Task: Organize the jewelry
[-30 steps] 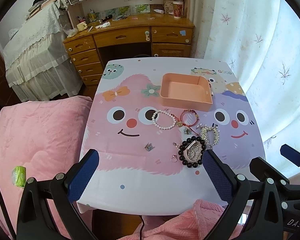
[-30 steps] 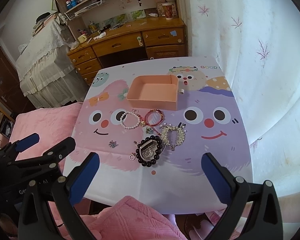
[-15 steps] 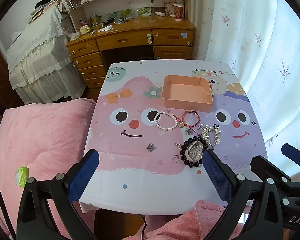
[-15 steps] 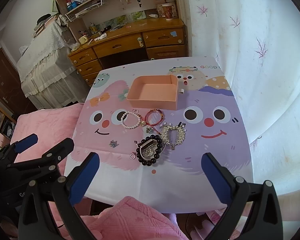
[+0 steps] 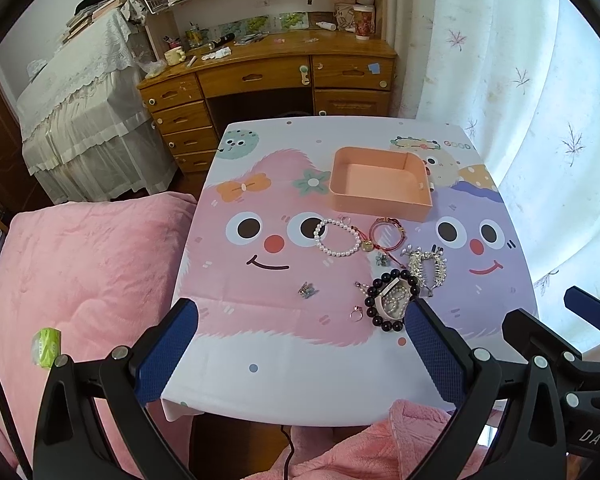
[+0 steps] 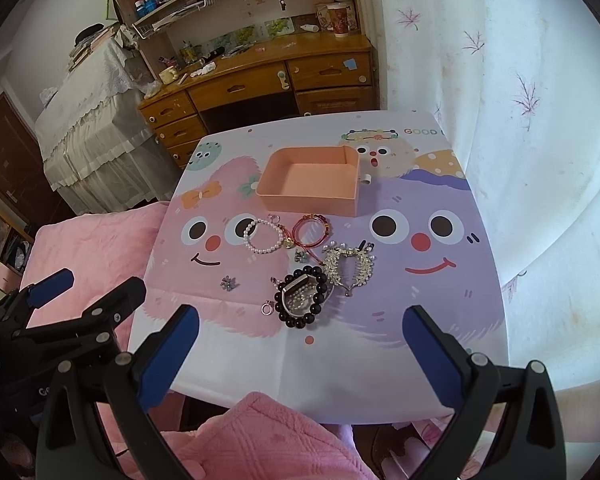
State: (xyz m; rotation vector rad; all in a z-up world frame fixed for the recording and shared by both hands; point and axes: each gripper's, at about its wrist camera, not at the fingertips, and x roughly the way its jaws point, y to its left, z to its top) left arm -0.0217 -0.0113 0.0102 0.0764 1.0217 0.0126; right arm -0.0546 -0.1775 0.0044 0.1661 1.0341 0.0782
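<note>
Both grippers hang above the near edge of the small table [image 5: 260, 380], clear of its cartoon-face cloth, and neither has hold of anything. The left gripper [image 5: 302, 338] has its jaws spread wide, blue pads far apart; the right gripper [image 6: 300, 340] is spread just as wide.

The jewelry lies in a loose cluster on the cloth, beyond the fingertips of both. In the left wrist view the black bead bracelet [image 5: 392, 300] sits just beside the tip of the right-hand pad, not between the jaws but a little past them; a pale beaded piece is coiled inside its ring. In the right wrist view the same bracelet [image 6: 302, 298] lies ahead of the gap between the pads, roughly centred.

Just left of the black beads rests a small ring [image 5: 356, 314]. Farther left and apart — a small clip-like trinket [image 5: 308, 290]. To the right, touching or nearly touching the black beads, is a silver comb-like ornament [image 6: 350, 266]. Farther off lie a pearl bracelet [image 5: 337, 237] and a red cord bracelet [image 5: 387, 232], side by side with a gold charm between them.

Beyond these, on the far half of the table, stands the open peach tray [image 5: 380, 204], nothing inside it — well apart from both grippers.
</note>
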